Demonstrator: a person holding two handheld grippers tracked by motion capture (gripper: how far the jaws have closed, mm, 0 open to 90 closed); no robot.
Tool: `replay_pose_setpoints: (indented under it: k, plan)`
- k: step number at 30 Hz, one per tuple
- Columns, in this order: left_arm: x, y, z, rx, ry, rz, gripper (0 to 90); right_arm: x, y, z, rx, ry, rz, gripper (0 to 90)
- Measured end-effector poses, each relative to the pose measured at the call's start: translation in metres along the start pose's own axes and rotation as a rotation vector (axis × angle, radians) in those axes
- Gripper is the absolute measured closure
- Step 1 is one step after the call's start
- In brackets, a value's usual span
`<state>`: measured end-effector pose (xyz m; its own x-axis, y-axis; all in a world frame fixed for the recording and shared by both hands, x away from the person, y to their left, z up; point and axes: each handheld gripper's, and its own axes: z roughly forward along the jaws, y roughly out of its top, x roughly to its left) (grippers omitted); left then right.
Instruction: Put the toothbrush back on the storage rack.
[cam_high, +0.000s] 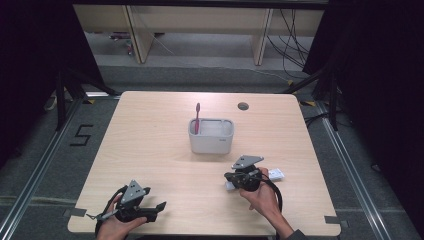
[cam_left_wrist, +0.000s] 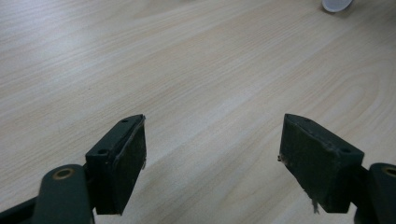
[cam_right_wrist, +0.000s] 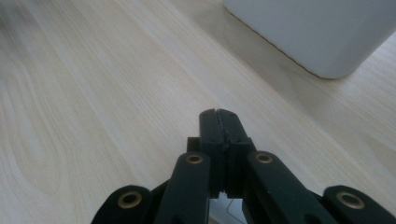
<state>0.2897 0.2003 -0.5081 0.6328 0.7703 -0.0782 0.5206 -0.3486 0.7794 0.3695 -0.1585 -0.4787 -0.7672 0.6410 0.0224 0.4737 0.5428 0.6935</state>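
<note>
grippers sit at the near edge of the pale wooden table (cam_high: 150, 145), one in each of the person's hands. left gripper (cam_high: 150, 210) rests low at the near left corner, and in the left gripper view (cam_left_wrist: 212, 163) its two black jaws stand wide apart over bare wood grain, with nothing between them. right gripper (cam_high: 231, 181) lies near the middle right of the table, held by the person's right hand (cam_high: 262, 197); in the right gripper view (cam_right_wrist: 219, 140) its jaws are pressed flat together, pad against pad, with no object caught between them. just beside the right gripper, on its right, a small white flat packet (cam_high: 276, 175) lies on the wood, and another pale piece shows under the gripper's body, too hidden to identify. the light grey rectangular plastic holder (cam_high: 211, 140) stands upright at the table's centre, well beyond both grippers; its rounded corner rises at the top right of the right gripper view (cam_right_wrist: 322, 32). a pink-red toothbrush (cam_high: 197, 117) stands upright in the holder's left compartment, head up. a small round cable hole (cam_high: 243, 106) sits in the table top beyond the holder, toward the far right.
</note>
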Motion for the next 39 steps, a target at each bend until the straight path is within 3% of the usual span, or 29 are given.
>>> replay_pose_setpoints:
  k: [5,7,10,12,13,15,19,20,21,25,35,39]
  plan:
    - [0.0,0.0,0.0,0.001,0.0,0.002,22.4,0.0,0.0,0.0,-0.004,0.004,0.005,88.8]
    - [-0.001,0.001,0.001,-0.009,0.0,-0.013,22.3,0.0,-0.001,0.002,-0.017,0.003,0.037,88.8]
    - [0.0,0.002,0.001,0.001,0.003,-0.004,22.3,-0.002,-0.001,0.004,-0.027,-0.001,0.006,88.9]
    - [0.0,0.002,0.002,0.001,0.002,-0.003,22.3,-0.002,-0.001,0.004,0.008,0.009,0.029,88.9]
    - [0.0,0.002,0.002,0.004,-0.002,-0.001,22.3,-0.003,-0.002,0.006,0.012,0.02,0.011,88.9]
    - [0.0,0.002,0.002,0.005,-0.002,0.0,22.3,-0.001,-0.004,0.009,0.018,0.01,0.039,89.4]
    - [-0.001,0.002,0.002,0.0,-0.001,-0.004,22.3,-0.001,-0.006,0.01,0.015,0.03,-0.014,89.7]
    - [-0.001,0.002,0.002,0.002,-0.002,-0.002,22.3,0.001,-0.006,0.007,0.033,0.041,0.001,89.7]
    - [-0.001,0.002,0.002,0.001,-0.001,-0.003,22.3,0.001,-0.007,0.006,0.038,0.044,-0.02,89.8]
    - [0.0,0.002,0.001,0.002,0.009,-0.002,22.3,0.006,-0.016,-0.001,0.055,0.055,-0.014,89.9]
    - [0.0,0.002,0.001,0.004,0.002,0.001,22.3,0.011,-0.038,-0.019,0.108,0.077,-0.057,89.9]
    - [-0.001,0.002,0.001,0.003,0.003,0.0,22.3,0.013,-0.047,-0.025,0.106,0.065,-0.049,89.9]
